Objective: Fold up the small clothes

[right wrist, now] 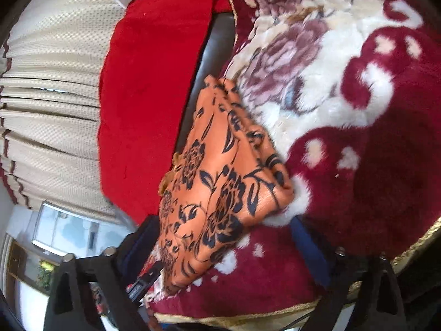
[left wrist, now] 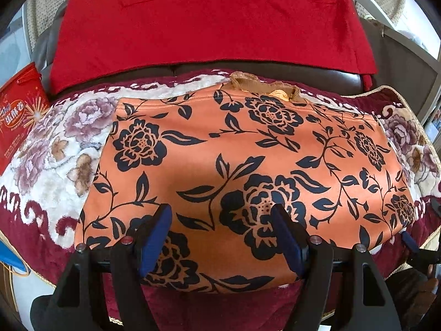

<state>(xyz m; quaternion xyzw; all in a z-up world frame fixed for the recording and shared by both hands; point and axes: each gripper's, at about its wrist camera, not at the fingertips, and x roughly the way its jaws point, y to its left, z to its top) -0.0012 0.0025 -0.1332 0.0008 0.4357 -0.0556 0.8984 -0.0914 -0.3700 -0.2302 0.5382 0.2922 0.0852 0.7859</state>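
Orange floral garment [left wrist: 248, 165] lies flat mid-fold; left gripper [left wrist: 220, 237] and right gripper [right wrist: 220, 248] jaws spread; next, pinch an edge.

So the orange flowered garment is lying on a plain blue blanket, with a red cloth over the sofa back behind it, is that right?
Not quite: the orange flowered garment lies on a maroon and cream floral blanket, not a plain blue one. The left wrist view shows it. The red cloth behind it is as you said.

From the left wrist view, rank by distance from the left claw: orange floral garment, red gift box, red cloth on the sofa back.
1. Orange floral garment, directly beneath the left claw.
2. Red gift box, far left.
3. Red cloth, at the back.
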